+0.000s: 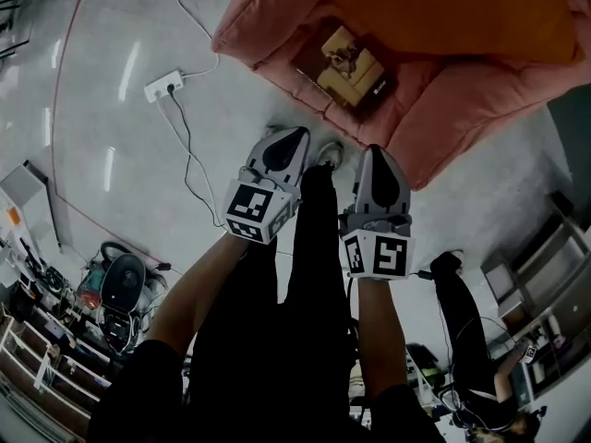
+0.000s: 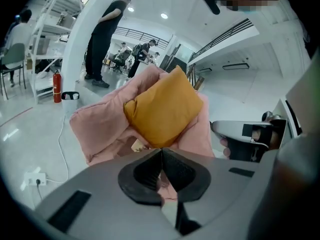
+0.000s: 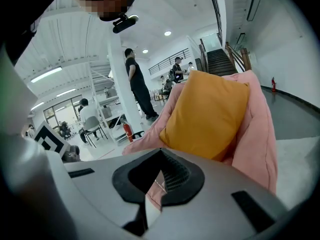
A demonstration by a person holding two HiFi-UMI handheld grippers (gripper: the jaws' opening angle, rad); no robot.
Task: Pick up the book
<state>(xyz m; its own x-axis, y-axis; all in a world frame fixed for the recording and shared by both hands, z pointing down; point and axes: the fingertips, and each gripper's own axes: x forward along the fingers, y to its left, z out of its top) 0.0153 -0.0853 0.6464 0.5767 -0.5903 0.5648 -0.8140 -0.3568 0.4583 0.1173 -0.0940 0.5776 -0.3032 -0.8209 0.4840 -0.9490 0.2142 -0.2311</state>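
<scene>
We see a salmon-pink beanbag sofa with a mustard-orange cushion against it. The book has a dark brown cover around a tan, sepia-toned picture. The left gripper and right gripper both have pale grey shells with a black patch on top, and their ribbed pads are black. The marker cubes are white with black square patterns. The floor is glossy pale grey, crossed by a thin red line. The power strip is white, the person's trousers are black, and the fire extinguisher is red.
</scene>
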